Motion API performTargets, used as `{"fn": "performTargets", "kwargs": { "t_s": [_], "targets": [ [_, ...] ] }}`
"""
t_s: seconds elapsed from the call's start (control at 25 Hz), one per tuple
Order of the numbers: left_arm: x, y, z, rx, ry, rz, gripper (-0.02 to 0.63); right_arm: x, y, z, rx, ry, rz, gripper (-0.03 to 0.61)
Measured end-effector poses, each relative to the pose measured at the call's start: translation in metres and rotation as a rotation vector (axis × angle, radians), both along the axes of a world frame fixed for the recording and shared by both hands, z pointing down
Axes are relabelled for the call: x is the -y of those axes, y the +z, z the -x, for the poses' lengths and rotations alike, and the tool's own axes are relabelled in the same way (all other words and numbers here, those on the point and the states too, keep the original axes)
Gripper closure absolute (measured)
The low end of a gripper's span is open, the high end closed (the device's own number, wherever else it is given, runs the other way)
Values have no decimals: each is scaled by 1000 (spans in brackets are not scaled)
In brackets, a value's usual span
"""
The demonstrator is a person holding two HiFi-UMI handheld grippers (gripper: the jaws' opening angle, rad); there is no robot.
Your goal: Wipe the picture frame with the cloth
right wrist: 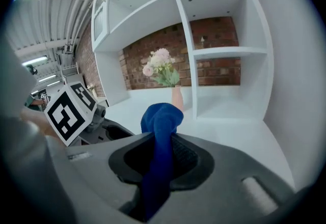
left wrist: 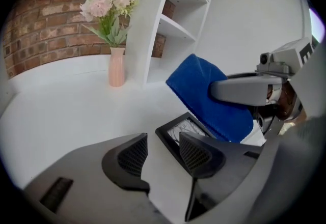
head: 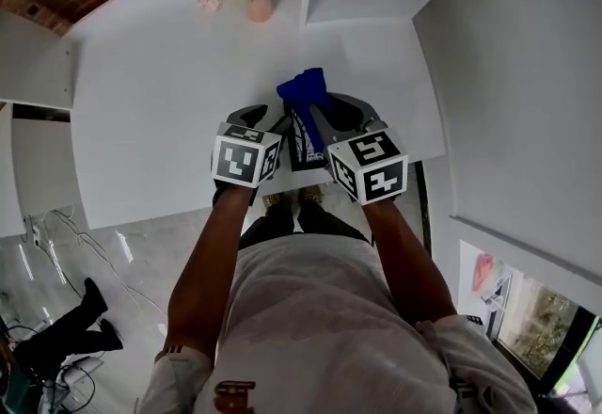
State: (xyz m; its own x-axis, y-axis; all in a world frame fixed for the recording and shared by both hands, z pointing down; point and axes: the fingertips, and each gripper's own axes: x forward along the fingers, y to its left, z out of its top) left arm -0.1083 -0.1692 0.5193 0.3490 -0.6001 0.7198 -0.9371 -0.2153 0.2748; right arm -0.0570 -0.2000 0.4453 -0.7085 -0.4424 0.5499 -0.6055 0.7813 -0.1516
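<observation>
Left gripper view shows my left tool (left wrist: 163, 152) with its jaws apart and nothing between them but bare white desk (left wrist: 61, 116). The frame (left wrist: 186, 127) lies just past its right-hand jaw, dark border and pale middle, partly covered by that jaw. The cloth (left wrist: 209, 95), blue and bunched, sits over the frame's far side; I can't tell how hard it presses. Over in the right gripper view my right tool (right wrist: 160, 154) is clamped tight on the cloth, which hangs down through the jaws and puffs up above them. From the head view the two tools sit side by side near the desk's front edge, with the frame between them. Back by the shelf (left wrist: 173, 19) stands a pink vase (left wrist: 116, 67) of flowers (left wrist: 107, 6) — well apart from everything else.
</observation>
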Motion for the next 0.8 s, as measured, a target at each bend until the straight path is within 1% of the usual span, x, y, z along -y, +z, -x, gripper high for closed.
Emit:
{"fn": "performTargets", "kwargs": {
  "t_s": [0.24,0.52,0.64,0.8],
  "targets": [
    [-3,20,-8,25,69,56,403,-2,36,15,-113,-26,61,502],
    [-4,29,-10,52,111,76,403,-6,72,23,-233,-63,117,502],
    [-4,30,-11,56,121,73,403,-10,83,25,-279,-85,121,502],
    [-3,31,-10,51,111,67,400,-14,91,24,-336,-113,92,502]
  ]
}}
